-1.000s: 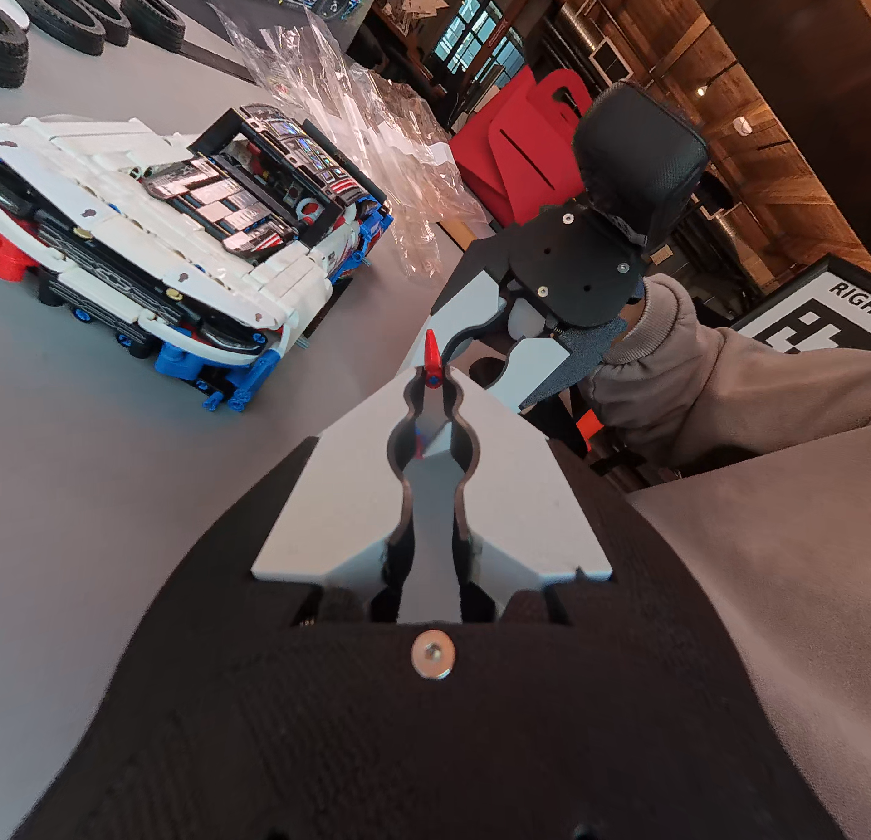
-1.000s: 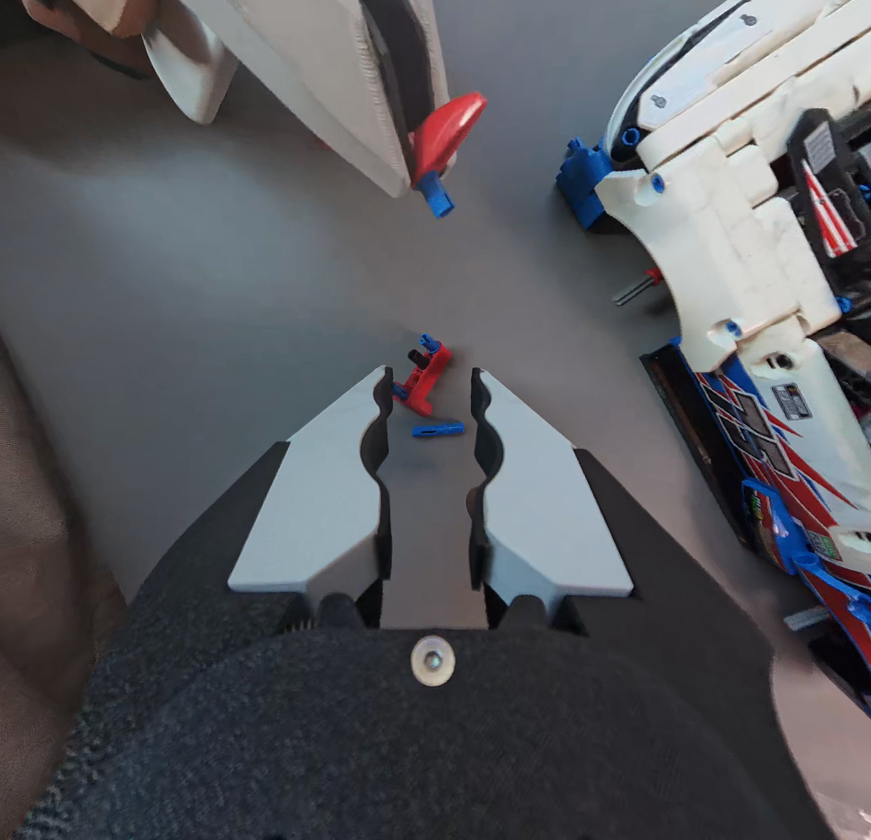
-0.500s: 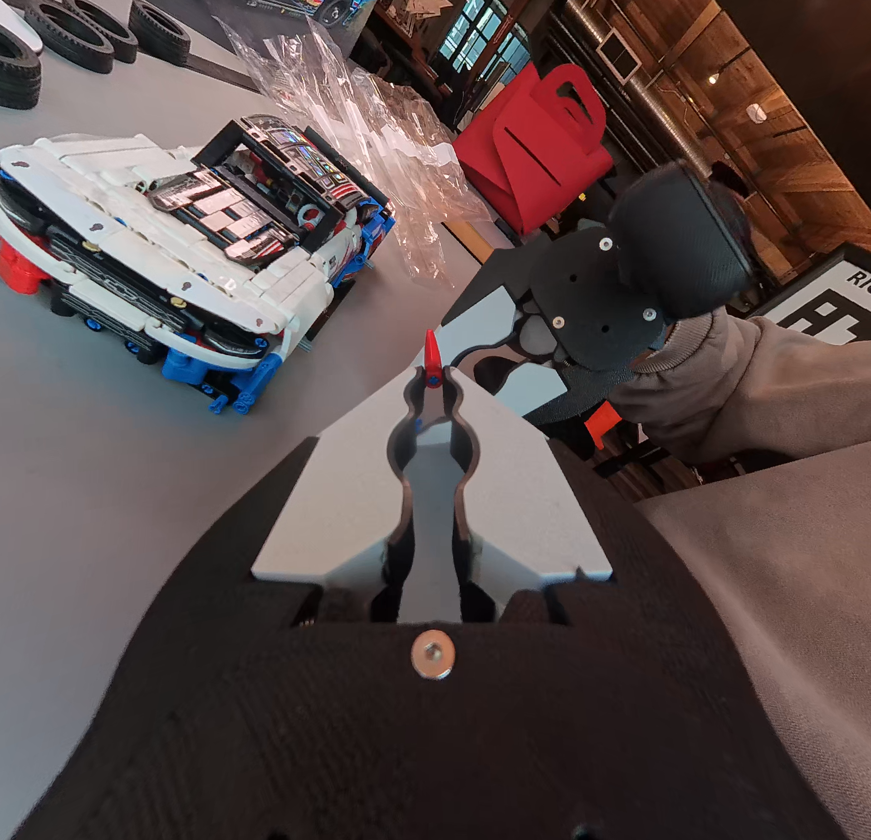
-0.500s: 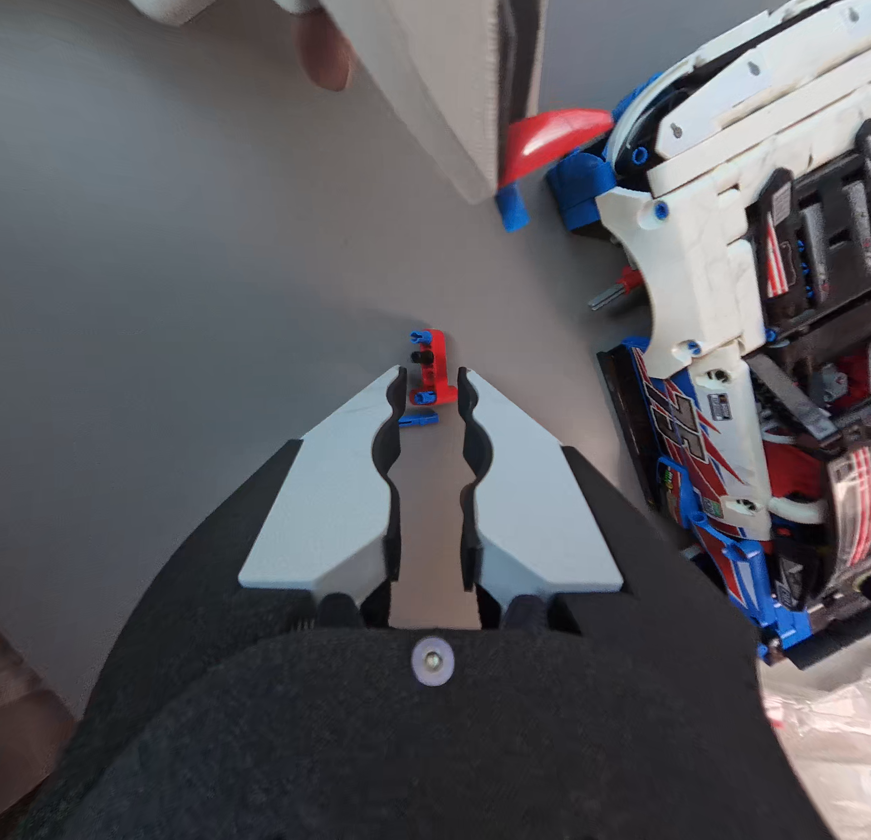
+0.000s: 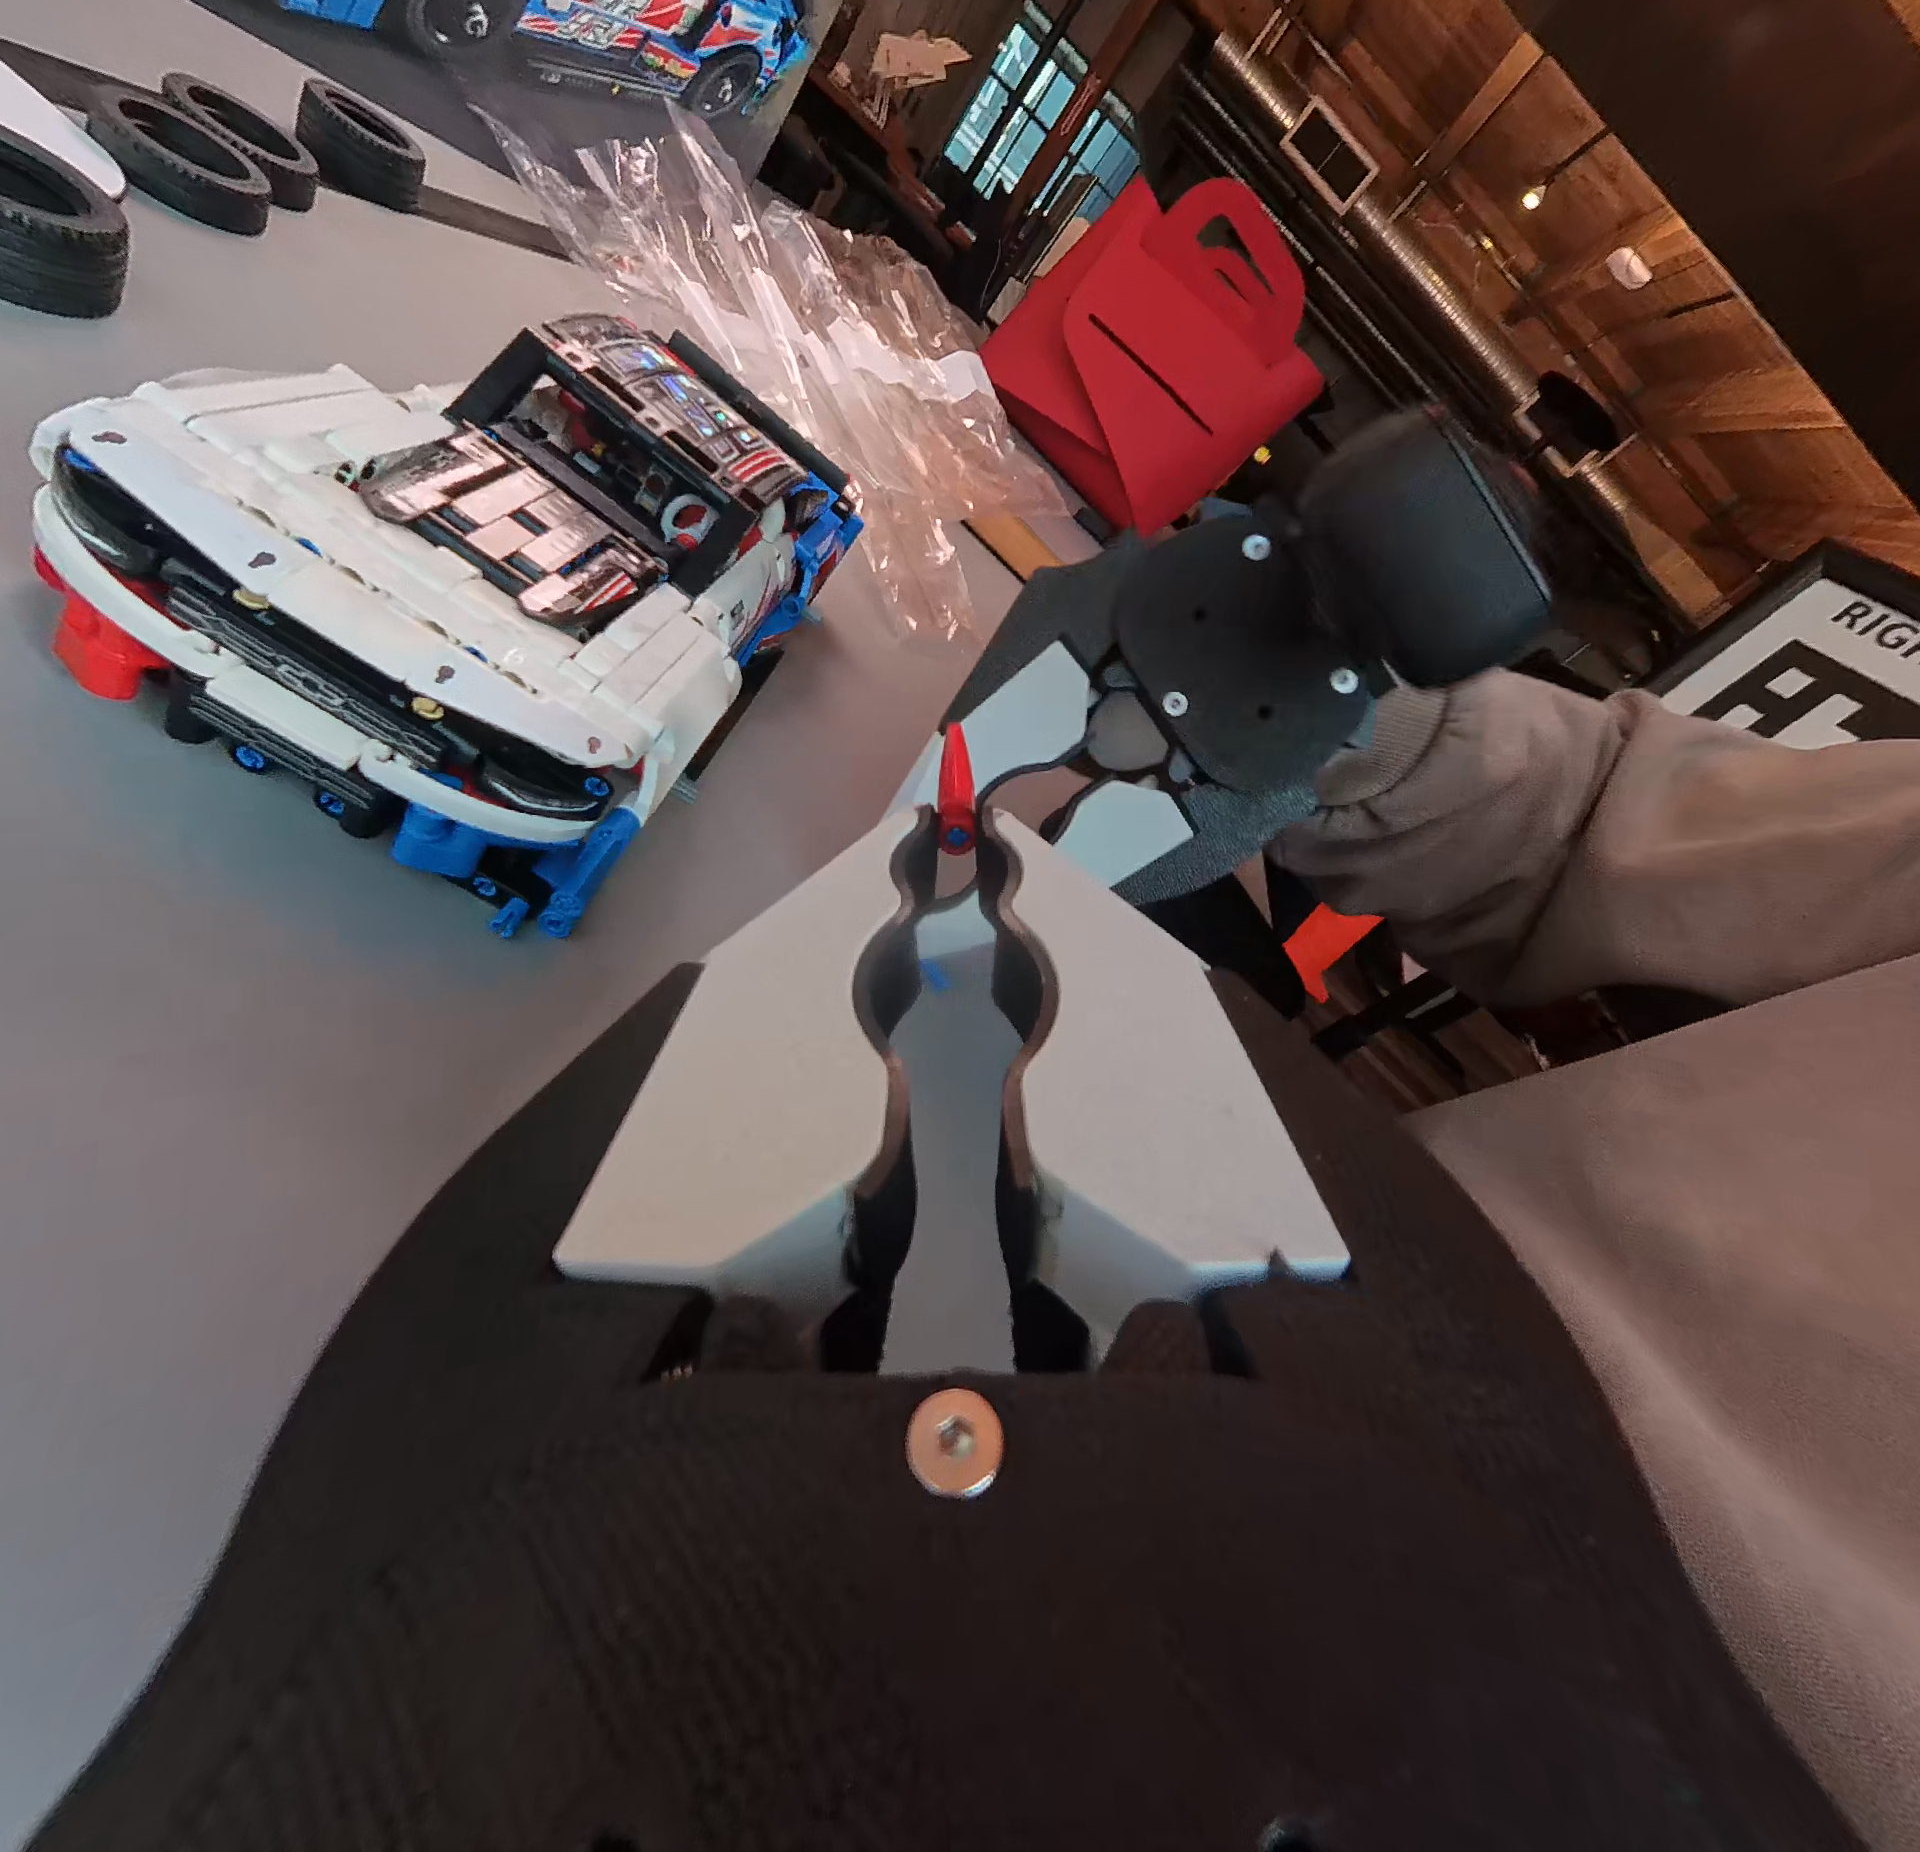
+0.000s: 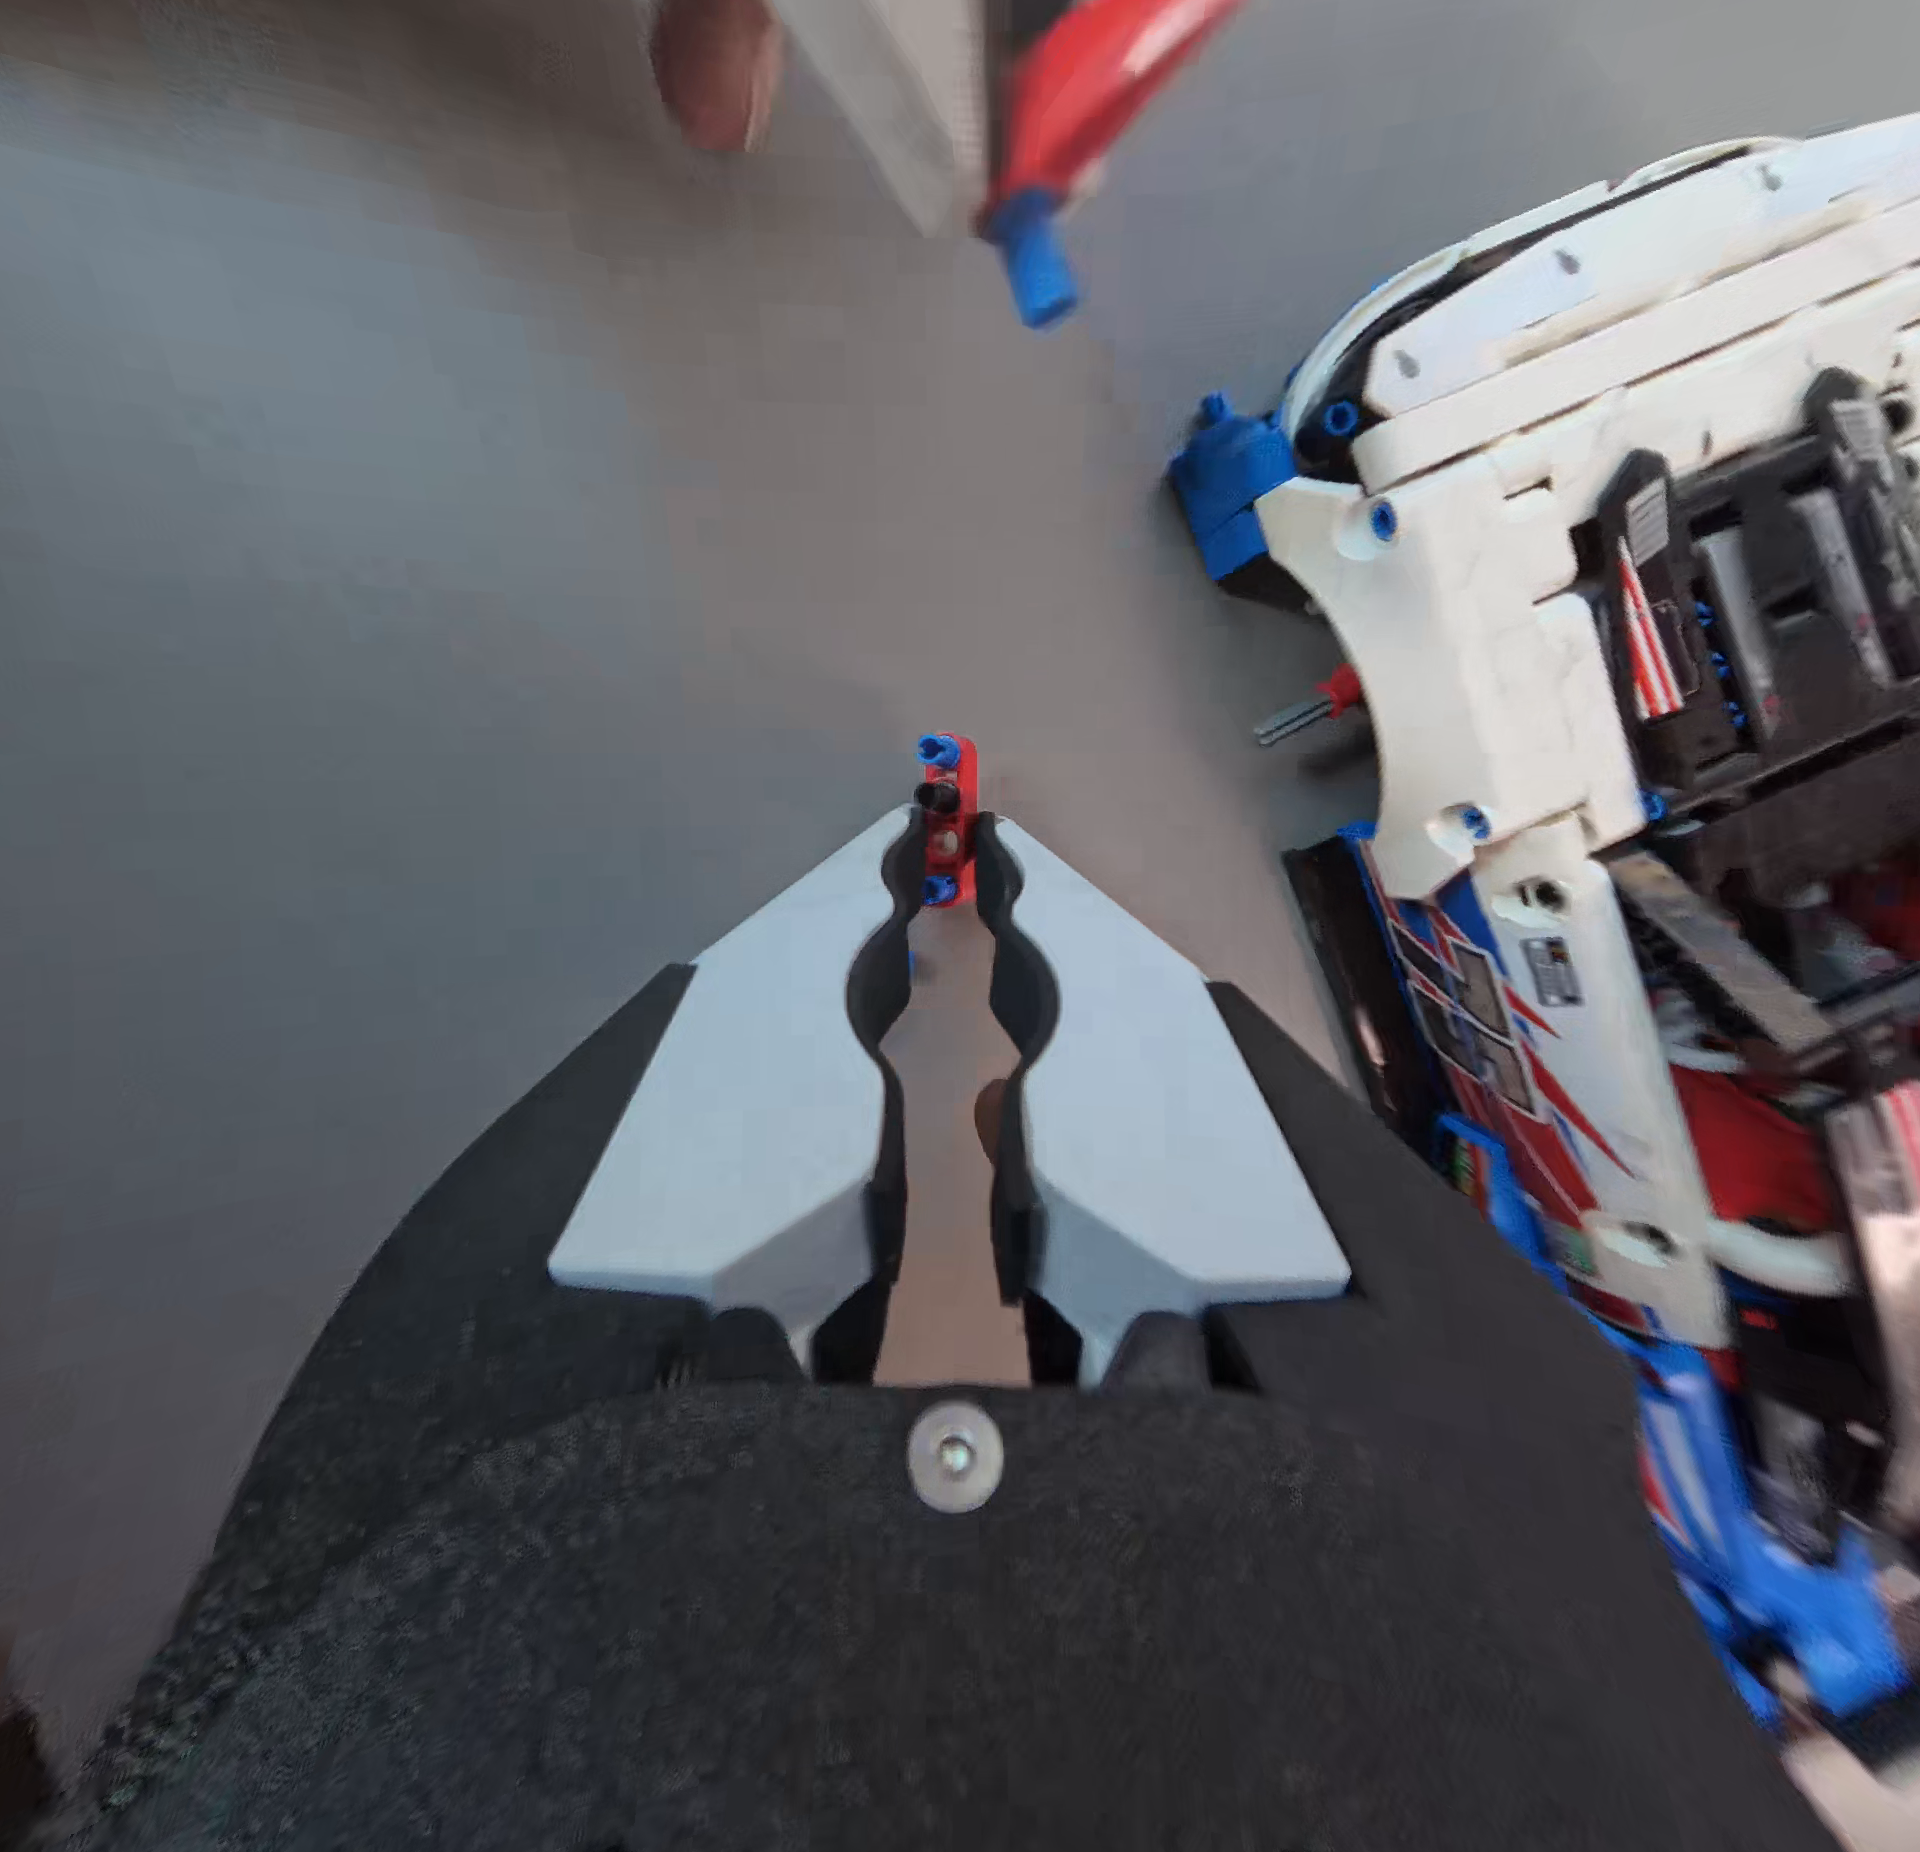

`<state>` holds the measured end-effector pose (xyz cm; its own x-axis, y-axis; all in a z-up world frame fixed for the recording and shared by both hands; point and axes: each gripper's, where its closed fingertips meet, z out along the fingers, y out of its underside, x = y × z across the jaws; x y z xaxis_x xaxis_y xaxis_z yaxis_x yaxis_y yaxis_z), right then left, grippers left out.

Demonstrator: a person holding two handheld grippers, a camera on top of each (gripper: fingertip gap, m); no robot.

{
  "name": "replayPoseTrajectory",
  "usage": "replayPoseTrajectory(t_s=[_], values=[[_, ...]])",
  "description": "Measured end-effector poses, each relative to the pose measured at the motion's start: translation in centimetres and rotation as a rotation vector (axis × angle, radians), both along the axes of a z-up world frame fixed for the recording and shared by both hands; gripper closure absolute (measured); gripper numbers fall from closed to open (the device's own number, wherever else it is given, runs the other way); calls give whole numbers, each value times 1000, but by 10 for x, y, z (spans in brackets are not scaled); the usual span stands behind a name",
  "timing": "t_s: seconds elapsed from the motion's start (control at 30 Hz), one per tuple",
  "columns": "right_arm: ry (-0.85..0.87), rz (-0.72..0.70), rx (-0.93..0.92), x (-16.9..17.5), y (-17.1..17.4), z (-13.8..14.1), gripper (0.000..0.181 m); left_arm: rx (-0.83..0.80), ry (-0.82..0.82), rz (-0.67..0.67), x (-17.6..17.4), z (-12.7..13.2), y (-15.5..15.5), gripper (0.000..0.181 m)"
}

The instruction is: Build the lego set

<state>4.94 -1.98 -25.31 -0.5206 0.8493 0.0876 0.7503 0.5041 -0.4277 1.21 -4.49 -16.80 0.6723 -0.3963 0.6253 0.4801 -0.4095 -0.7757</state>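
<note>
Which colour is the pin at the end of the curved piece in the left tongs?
Blue pin, on a red piece; the right wrist view shows it best.

white, blue and red lego car [image 5: 416,597], grey table [image 5: 208,1023], black tyres [image 5: 197,155]

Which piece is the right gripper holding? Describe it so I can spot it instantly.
Start at the white lego car on the grey table. Left of it, the right gripper pinches a small red beam. Unlike the curved red panel above, it is straight, with blue and black pins.
</note>
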Motion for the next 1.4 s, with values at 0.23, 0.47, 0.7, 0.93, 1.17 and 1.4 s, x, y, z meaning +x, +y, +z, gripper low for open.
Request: replayPoseTrajectory(t_s=[0.23,0.47,0.7,0.93,1.17,1.4], values=[[550,-172,-1222,-12,-10,125,176,124,-124,-50,7,25,-5,176],[574,-178,-1563,-12,-15,133,176,165,-222,-46,14,36,-1,176],[511,-176,-1652,-18,-22,126,176,168,-232,-58,22,39,0,176],[490,-180,-1683,-20,-23,122,176,145,-190,-45,22,34,1,176],[497,-164,-1611,-19,-26,117,176,105,-110,-48,25,27,0,176],[456,-118,-1512,-15,-33,109,177,57,-94,-96,29,19,-6,176]])
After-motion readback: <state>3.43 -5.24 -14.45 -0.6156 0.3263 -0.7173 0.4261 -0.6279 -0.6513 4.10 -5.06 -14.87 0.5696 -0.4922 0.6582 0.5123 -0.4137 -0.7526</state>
